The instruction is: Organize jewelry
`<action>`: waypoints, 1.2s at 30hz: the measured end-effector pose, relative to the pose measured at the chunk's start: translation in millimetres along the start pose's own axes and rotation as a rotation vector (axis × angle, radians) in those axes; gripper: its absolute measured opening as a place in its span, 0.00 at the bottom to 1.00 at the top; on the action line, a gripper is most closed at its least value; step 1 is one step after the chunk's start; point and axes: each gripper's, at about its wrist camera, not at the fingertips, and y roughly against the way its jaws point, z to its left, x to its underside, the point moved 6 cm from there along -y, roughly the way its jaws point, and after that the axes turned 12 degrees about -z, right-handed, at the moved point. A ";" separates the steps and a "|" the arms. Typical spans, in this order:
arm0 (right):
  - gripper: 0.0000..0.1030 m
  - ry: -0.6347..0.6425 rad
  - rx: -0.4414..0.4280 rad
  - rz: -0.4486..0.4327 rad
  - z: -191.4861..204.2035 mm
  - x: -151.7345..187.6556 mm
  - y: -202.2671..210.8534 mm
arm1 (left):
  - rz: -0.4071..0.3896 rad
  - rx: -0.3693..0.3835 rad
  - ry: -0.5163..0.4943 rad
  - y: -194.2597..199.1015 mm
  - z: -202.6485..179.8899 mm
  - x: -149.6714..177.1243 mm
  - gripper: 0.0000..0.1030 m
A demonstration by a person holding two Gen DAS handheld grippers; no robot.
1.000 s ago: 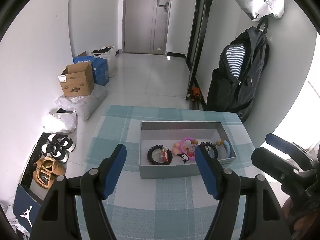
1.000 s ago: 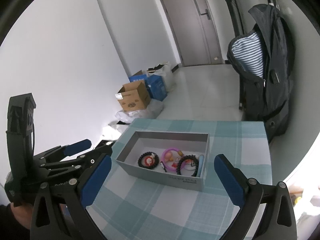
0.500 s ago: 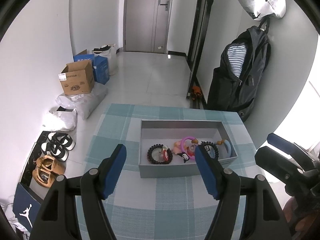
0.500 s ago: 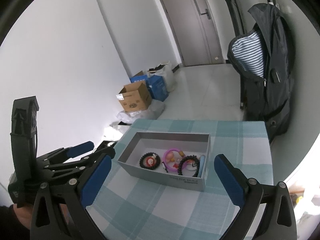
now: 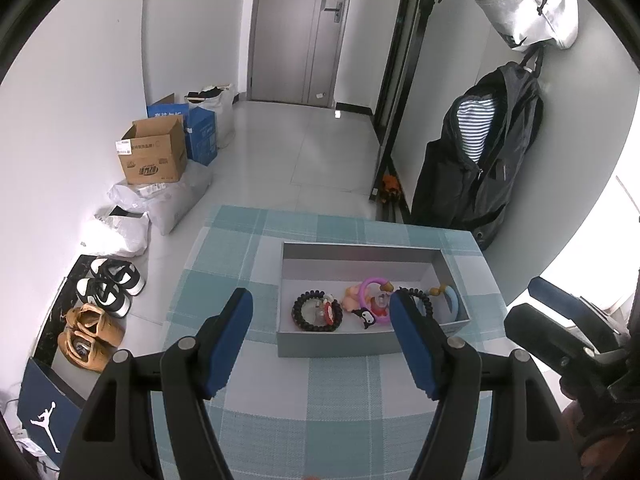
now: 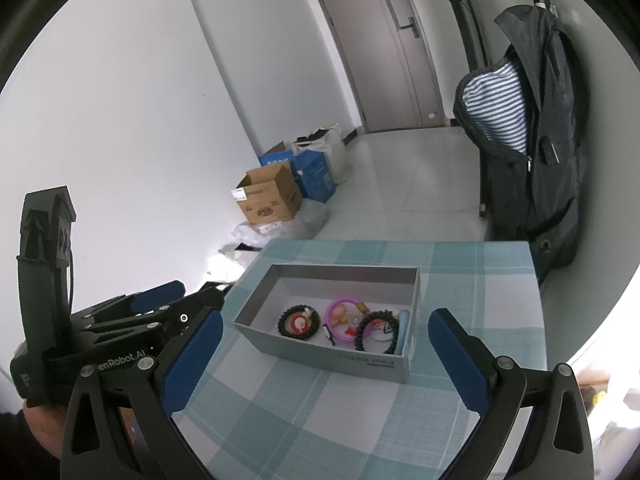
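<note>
An open grey box [image 5: 332, 346] [image 6: 360, 362] stands on the teal checked tablecloth [image 5: 320, 408] [image 6: 304, 412]. Inside lie a black beaded bracelet [image 5: 301, 317] [image 6: 285, 324], a pink ring [image 5: 374, 285] [image 6: 339, 305], a black coiled bracelet [image 5: 424, 303] [image 6: 370, 322] and a light blue piece [image 5: 454, 300] [image 6: 403, 330]. My left gripper [image 5: 320, 300] hovers just short of the box, open and empty. On the box's other side my right gripper [image 6: 326, 320] is open too, with nothing held. Each gripper shows at the edge of the other's view: right gripper [image 5: 560, 320], left gripper [image 6: 160, 308].
A dark jacket [image 5: 480, 168] hangs on the wall beyond the table's far right corner. On the floor at the left are a cardboard box [image 5: 154, 156], white bags [image 5: 160, 204] and shoes [image 5: 108, 288]. A grey door [image 5: 300, 32] closes the hallway.
</note>
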 end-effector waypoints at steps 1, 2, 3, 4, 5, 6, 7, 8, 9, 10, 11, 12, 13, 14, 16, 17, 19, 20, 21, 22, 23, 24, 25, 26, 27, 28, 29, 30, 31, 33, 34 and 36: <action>1.00 -0.001 -0.001 0.002 0.2 0.3 -0.4 | -0.001 0.001 0.003 0.1 0.0 -0.1 0.65; 1.00 0.000 -0.001 0.002 0.8 0.2 -0.6 | -0.003 0.000 0.002 0.5 0.4 0.0 0.65; 1.00 0.003 -0.001 0.002 1.3 0.5 -0.7 | -0.003 -0.003 0.000 0.4 0.4 -0.1 0.65; 1.00 0.005 -0.001 0.003 1.6 0.7 -0.8 | -0.004 -0.004 -0.001 0.3 0.4 -0.2 0.65; 1.00 0.005 0.000 0.004 1.6 1.4 -1.6 | -0.002 -0.005 0.002 0.1 0.3 -0.1 0.65; 1.00 0.004 -0.001 0.005 1.6 1.4 -1.7 | 0.004 -0.005 0.007 -0.9 0.0 0.4 0.65; 1.00 0.004 -0.001 0.006 1.7 1.7 -2.1 | 0.011 -0.001 0.013 -1.7 -0.1 0.8 0.65; 1.00 0.004 0.001 0.007 1.5 2.2 -2.6 | 0.017 0.002 0.020 -2.7 0.4 1.3 0.65; 1.00 0.004 0.002 0.007 1.4 2.3 -2.8 | 0.020 0.000 0.024 -3.3 0.7 1.4 0.65; 1.00 0.002 0.002 0.008 1.3 2.4 -2.8 | 0.022 -0.003 0.025 -3.7 1.0 1.7 0.65; 1.00 0.001 -0.001 0.007 1.7 2.3 -2.4 | 0.022 -0.005 0.025 -4.1 1.0 1.8 0.65; 1.00 0.003 0.000 0.007 1.8 2.1 -2.5 | 0.020 -0.004 0.024 -3.8 1.1 1.8 0.65; 1.00 0.007 0.000 0.006 2.2 2.2 -2.2 | 0.019 -0.007 0.020 -3.6 1.1 1.6 0.65; 1.00 0.009 0.000 0.006 2.3 2.4 -2.3 | 0.016 -0.006 0.016 -3.1 0.7 1.1 0.65; 1.00 0.010 0.001 0.007 2.3 2.9 -2.6 | 0.009 -0.006 0.009 -1.9 -0.2 0.9 0.65; 1.00 0.008 0.000 0.007 2.4 3.0 -2.5 | 0.006 -0.009 0.005 -1.3 -0.4 1.1 0.65; 1.00 0.007 0.001 0.006 1.9 3.1 -2.4 | 0.006 -0.005 0.004 -1.2 -0.9 1.1 0.65; 1.00 0.007 0.002 0.006 1.9 3.0 -2.4 | 0.005 -0.006 0.003 -1.1 -0.7 1.0 0.65; 1.00 0.007 0.002 0.006 2.0 3.1 -2.5 | 0.006 -0.005 0.002 -1.3 -0.7 1.0 0.65; 1.00 0.008 0.002 0.006 2.0 3.2 -2.4 | 0.008 -0.004 0.002 -1.6 -0.5 1.0 0.65; 1.00 0.009 0.002 0.006 1.9 3.1 -2.4 | 0.008 -0.005 0.003 -1.7 -0.2 0.7 0.65; 1.00 0.010 0.003 0.007 1.9 3.3 -2.5 | 0.007 -0.004 0.003 -1.4 -0.1 0.3 0.65; 1.00 0.008 0.002 0.007 1.9 3.3 -2.5 | 0.007 -0.003 0.001 -1.7 -0.4 0.7 0.65; 1.00 0.006 0.003 0.009 1.4 3.5 -2.7 | 0.006 -0.005 0.000 -1.9 -0.2 0.6 0.65; 1.00 0.006 0.003 0.010 1.2 3.6 -2.7 | 0.007 -0.005 0.002 -1.8 -0.2 1.0 0.65; 1.00 0.006 0.004 0.010 0.9 3.7 -2.3 | 0.008 -0.002 0.001 -1.8 -0.5 1.0 0.65; 1.00 0.007 0.005 0.010 0.3 3.7 -2.5 | 0.008 -0.004 -0.001 -2.2 -0.3 0.8 0.65; 1.00 0.007 0.006 0.010 0.0 3.9 -2.8 | 0.008 -0.007 -0.001 -1.7 -0.4 1.2 0.65; 1.00 0.008 0.008 0.011 -0.7 4.3 -2.7 | 0.007 -0.004 -0.003 -1.7 -0.3 1.0 0.65; 1.00 0.009 0.013 0.016 -2.5 5.5 -5.0 | -0.001 -0.007 -0.013 -1.0 0.1 0.5 0.65; 1.00 0.007 0.014 0.018 -3.5 6.2 -5.6 | -0.014 -0.009 -0.018 0.2 0.3 -0.1 0.65; 1.00 0.004 0.019 0.022 -5.8 7.6 -6.5 | -0.025 -0.013 -0.029 0.6 1.4 -0.2 0.65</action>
